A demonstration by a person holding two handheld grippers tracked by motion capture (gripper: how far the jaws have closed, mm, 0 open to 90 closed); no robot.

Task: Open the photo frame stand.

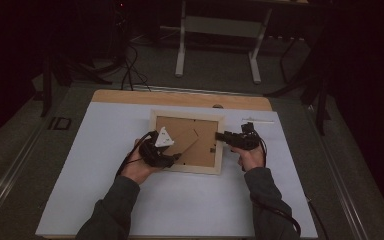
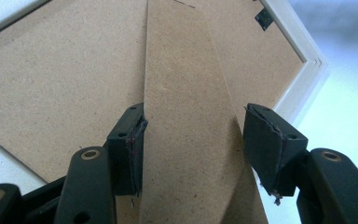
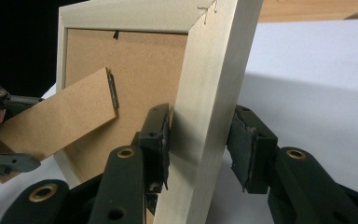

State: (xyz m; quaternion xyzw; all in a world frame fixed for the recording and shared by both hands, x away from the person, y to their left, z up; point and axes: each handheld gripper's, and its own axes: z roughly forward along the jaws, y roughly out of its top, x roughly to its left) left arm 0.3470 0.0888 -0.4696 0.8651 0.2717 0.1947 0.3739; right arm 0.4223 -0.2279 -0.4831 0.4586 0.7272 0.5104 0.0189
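A pale wooden picture frame (image 1: 186, 116) lies face down on the white table top (image 1: 105, 165), its brown backing board up. A fibreboard easel stand (image 1: 187, 144) swings out from a hinge on the backing. My left gripper (image 1: 176, 156) is at the frame's near left and is shut on the stand (image 2: 186, 116), one jaw on each long edge. My right gripper (image 1: 219, 136) grips the frame's right rail (image 3: 209, 93), with one jaw inside against the backing and one outside. The right gripper view also shows the stand (image 3: 60, 116) with the left gripper (image 3: 14, 133) on it.
A bare wooden strip (image 1: 180, 97) runs along the table's far edge. A thin white strip (image 1: 257, 120) lies just behind the right gripper. Beyond the table, white desk legs (image 1: 181, 50) and cables (image 1: 130, 70) stand on the dark floor. Both sleeves enter from the near edge.
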